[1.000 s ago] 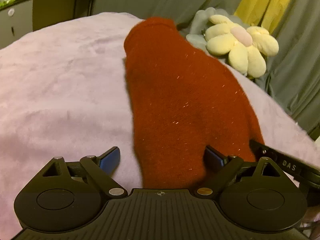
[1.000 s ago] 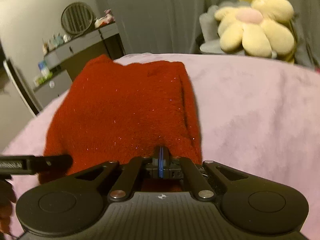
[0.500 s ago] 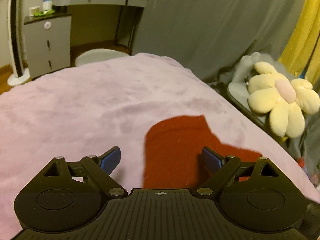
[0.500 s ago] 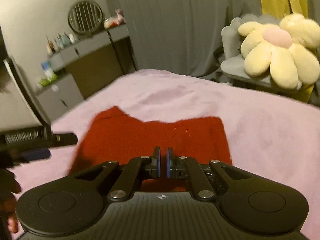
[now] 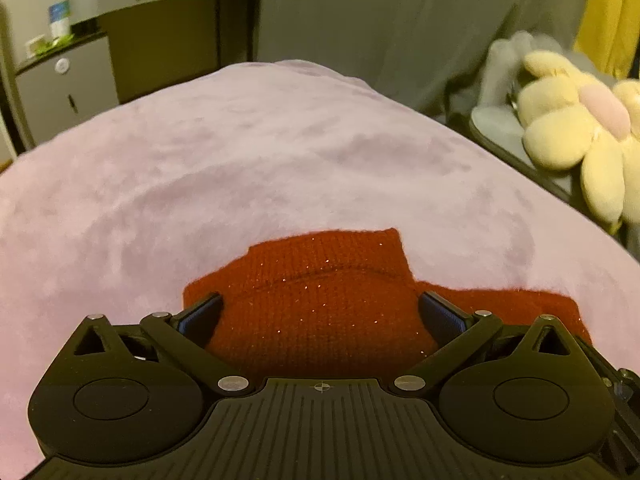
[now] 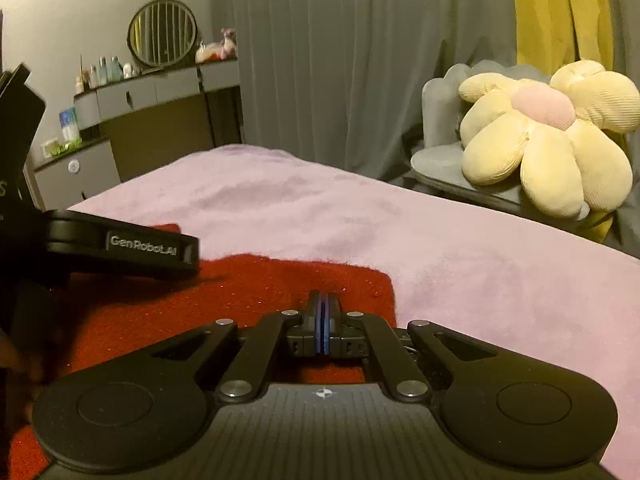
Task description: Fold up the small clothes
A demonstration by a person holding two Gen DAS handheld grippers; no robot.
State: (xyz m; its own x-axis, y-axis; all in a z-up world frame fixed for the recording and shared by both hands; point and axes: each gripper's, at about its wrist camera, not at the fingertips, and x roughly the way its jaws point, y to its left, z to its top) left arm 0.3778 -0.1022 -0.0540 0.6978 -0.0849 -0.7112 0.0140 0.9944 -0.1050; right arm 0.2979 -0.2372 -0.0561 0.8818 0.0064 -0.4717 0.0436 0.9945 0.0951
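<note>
A dark red knit garment (image 5: 328, 264) lies flat on the pink blanket (image 5: 240, 168). My left gripper (image 5: 319, 304) hangs just over its near part. The jaws are opening wide, the cloth lies between the blue pads (image 5: 202, 314), and neither pad presses on it. In the right wrist view the same garment (image 6: 248, 292) spreads under my right gripper (image 6: 323, 300), whose pads meet with nothing visible between them. The left gripper's black housing (image 6: 120, 244) reaches in from the left over the cloth.
A yellow flower cushion (image 6: 552, 136) rests on a grey chair (image 6: 440, 160) beside the bed's right edge. Behind the bed stand a grey dresser (image 6: 140, 96) with a round mirror (image 6: 162, 32) and bottles, plus grey and yellow curtains.
The garment stretched long before both cameras a second ago; it now lies short and low by the fingers. Both views swung to show more of the room. The left jaws stand wider.
</note>
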